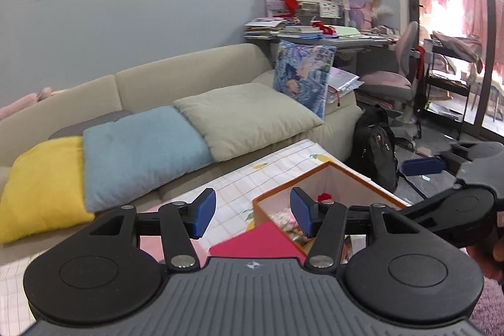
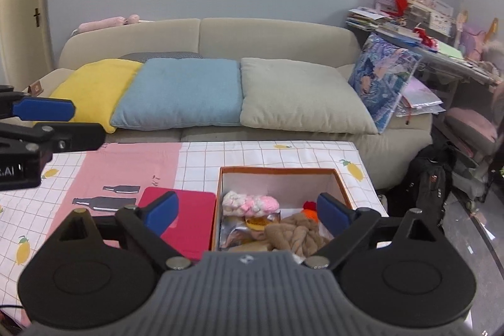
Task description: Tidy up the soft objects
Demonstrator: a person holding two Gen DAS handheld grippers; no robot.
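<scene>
An orange box (image 2: 341, 183) stands on the covered table. Inside lie a tan knitted piece (image 2: 297, 233), a pink-and-white yarn skein (image 2: 250, 203) and a small red pompom (image 2: 309, 205). My right gripper (image 2: 249, 214) hangs above the box's near side, jaws wide open, nothing between them. In the left wrist view the same box (image 1: 352, 178) lies ahead. My left gripper (image 1: 253, 211) is open above it and grips nothing. A red lid (image 2: 189, 219) lies flat left of the box; the red lid (image 1: 261, 243) also shows under the left gripper.
A beige sofa (image 2: 277, 35) behind the table carries a yellow pillow (image 2: 94, 85), a blue pillow (image 2: 179, 92), a beige pillow (image 2: 296, 93) and a patterned cushion (image 2: 382, 79). A black backpack (image 2: 431, 188) and a cluttered desk (image 2: 441, 52) stand at the right.
</scene>
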